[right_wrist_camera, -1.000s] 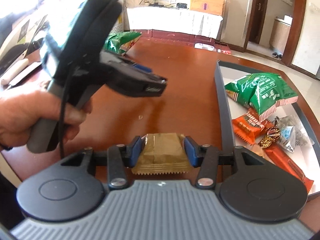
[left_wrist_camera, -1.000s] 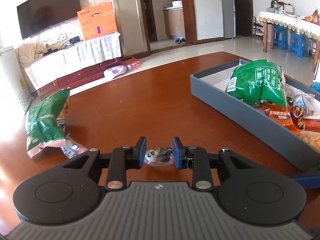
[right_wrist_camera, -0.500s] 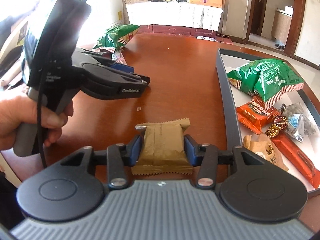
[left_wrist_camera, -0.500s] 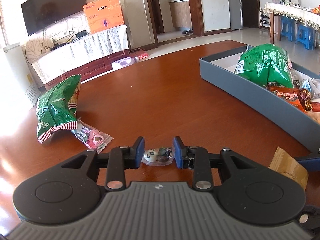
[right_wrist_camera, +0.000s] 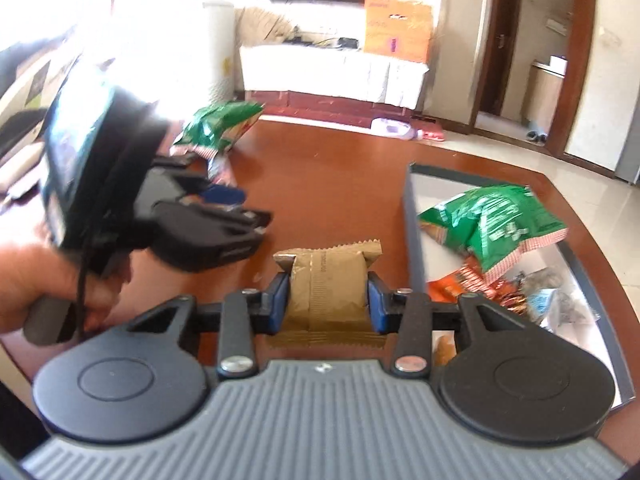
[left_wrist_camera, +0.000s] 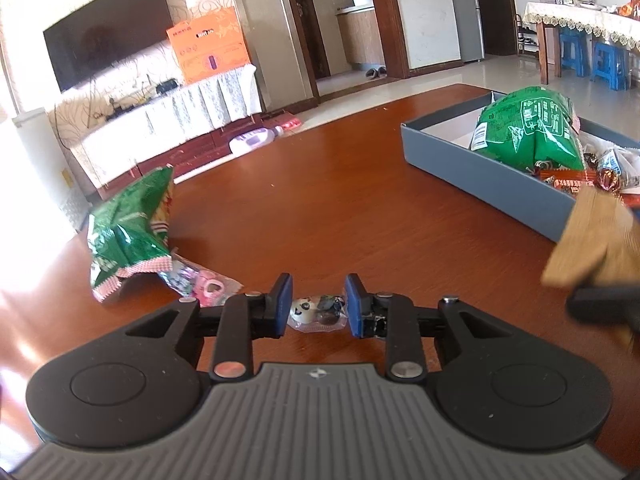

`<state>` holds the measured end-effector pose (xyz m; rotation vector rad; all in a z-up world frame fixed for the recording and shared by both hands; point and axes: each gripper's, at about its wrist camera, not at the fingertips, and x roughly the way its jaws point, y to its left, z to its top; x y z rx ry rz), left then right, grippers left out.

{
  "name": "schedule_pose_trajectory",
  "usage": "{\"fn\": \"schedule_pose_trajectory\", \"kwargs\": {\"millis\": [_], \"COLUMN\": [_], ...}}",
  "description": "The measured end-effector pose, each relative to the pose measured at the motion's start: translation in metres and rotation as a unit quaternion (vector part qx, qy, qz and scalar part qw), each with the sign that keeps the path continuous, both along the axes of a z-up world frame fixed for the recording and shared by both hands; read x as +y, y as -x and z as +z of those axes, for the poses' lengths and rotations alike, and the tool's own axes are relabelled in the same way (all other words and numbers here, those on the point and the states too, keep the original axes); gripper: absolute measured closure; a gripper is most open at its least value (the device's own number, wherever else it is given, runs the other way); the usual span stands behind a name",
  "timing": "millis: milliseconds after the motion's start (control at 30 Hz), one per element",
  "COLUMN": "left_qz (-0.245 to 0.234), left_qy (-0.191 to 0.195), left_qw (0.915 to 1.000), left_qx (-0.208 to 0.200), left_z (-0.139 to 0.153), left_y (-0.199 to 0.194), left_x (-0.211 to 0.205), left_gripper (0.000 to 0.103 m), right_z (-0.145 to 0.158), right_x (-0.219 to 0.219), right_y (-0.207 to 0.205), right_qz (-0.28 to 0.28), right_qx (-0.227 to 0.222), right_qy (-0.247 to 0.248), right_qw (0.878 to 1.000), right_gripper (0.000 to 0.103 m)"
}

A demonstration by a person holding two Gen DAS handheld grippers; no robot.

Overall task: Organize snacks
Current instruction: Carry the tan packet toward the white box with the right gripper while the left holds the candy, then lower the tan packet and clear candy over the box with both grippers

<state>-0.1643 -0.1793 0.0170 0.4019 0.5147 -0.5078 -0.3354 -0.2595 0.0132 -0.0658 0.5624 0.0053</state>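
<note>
While your left gripper (left_wrist_camera: 316,304) is clenched on a panda sweet (left_wrist_camera: 318,312) and your right gripper (right_wrist_camera: 327,295), jaws just closing, grips a tan packet (right_wrist_camera: 328,284), both sit short of the tray (right_wrist_camera: 412,216). Tray holds approx. half the snacks; green bag (left_wrist_camera: 128,232) & pink sweet pack (left_wrist_camera: 204,286) left on bench (left_wrist_camera: 300,200).

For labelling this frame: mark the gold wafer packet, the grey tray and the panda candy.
gold wafer packet (right_wrist_camera: 328,288), right wrist view, middle of its wrapper.
grey tray (left_wrist_camera: 480,176), left wrist view, near outer wall.
panda candy (left_wrist_camera: 316,312), left wrist view, middle of its clear wrapper.
</note>
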Motion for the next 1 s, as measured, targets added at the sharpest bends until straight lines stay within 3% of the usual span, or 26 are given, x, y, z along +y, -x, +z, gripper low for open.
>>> {"fn": "schedule_pose_trajectory", "kwargs": {"millis": [467, 1000], "left_qz": [-0.032, -0.063], "left_qy": [-0.034, -0.035], "left_qw": [0.9973, 0.9951], "left_qx": [-0.056, -0.069], "left_z": [0.016, 0.031], "left_y": [0.037, 0.055], "left_x": [-0.018, -0.046], "left_gripper": [0.07, 0.07], "right_z": [0.02, 0.038], "right_x": [-0.02, -0.045], "right_y": [0.013, 0.035], "right_qz": [-0.018, -0.03], "right_qx": [-0.045, -0.078], "right_qy": [-0.033, -0.049], "right_qw": [0.998, 0.995], "right_gripper": [0.06, 0.06]}}
